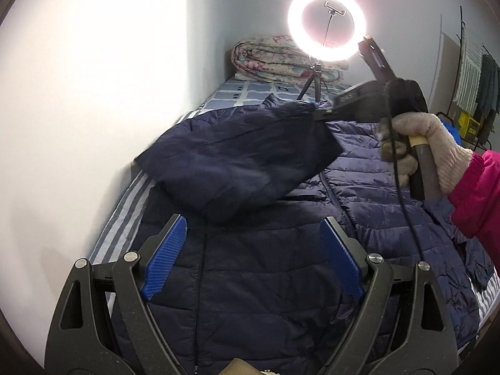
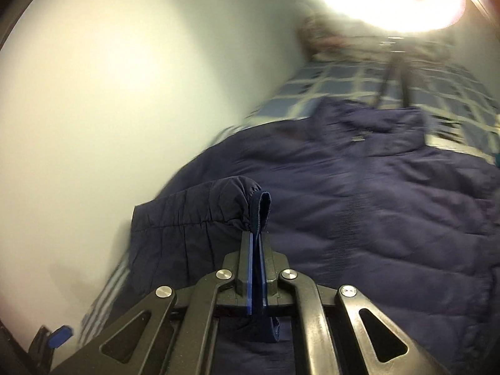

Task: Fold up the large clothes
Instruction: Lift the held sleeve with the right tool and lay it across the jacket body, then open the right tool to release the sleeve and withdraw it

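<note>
Your right tool [image 2: 257, 243] was clamped tight on the cuff of the navy quilted puffer jacket's sleeve [image 1: 237, 159], lifted above the jacket body [image 1: 281, 281], which lay spread on the bed with the blue checked sheet [image 1: 250, 92]. Your left tool [image 1: 250, 259] hovered wide open, holding nothing. You did best to carry the cuff straight across the chest and lay it flat. No legible writing showed.

Scene is lit by a ring light [image 1: 327, 23], blown out to glare in both views. Wall [image 1: 93, 93] is overexposed. Right wrist view is motion-blurred. Fisheye edges are vignetted, bent.
</note>
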Demonstrator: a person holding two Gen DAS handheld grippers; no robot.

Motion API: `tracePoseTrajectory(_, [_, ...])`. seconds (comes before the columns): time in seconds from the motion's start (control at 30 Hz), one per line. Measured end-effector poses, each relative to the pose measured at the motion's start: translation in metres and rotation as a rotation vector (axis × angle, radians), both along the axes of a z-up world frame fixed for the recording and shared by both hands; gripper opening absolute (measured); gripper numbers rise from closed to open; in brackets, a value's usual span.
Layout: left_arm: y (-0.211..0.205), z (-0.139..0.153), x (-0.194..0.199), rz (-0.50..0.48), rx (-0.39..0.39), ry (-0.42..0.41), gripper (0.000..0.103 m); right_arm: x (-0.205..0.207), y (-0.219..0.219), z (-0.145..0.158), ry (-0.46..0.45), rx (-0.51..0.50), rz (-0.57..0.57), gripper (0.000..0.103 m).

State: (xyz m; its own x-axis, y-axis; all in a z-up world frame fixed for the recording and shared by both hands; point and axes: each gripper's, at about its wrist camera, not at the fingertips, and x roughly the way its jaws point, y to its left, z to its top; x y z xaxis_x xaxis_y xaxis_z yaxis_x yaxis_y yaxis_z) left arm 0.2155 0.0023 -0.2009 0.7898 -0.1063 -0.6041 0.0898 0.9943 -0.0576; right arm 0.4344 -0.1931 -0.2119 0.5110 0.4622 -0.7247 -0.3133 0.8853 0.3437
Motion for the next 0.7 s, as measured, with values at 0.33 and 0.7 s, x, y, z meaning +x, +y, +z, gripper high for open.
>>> tracePoseTrajectory(0.33, [-0.021,-0.011,0.009,-0.039,0.059,0.007,0.089,0.011,-0.108,-0.029,-0.002,-0.124,-0.289,0.001])
tracePoseTrajectory(0.7, [-0.016,-0.017,0.016,-0.019,0.051,0.037,0.089,0.012,-0.152,-0.032,-0.05,-0.151,-0.48,0.001])
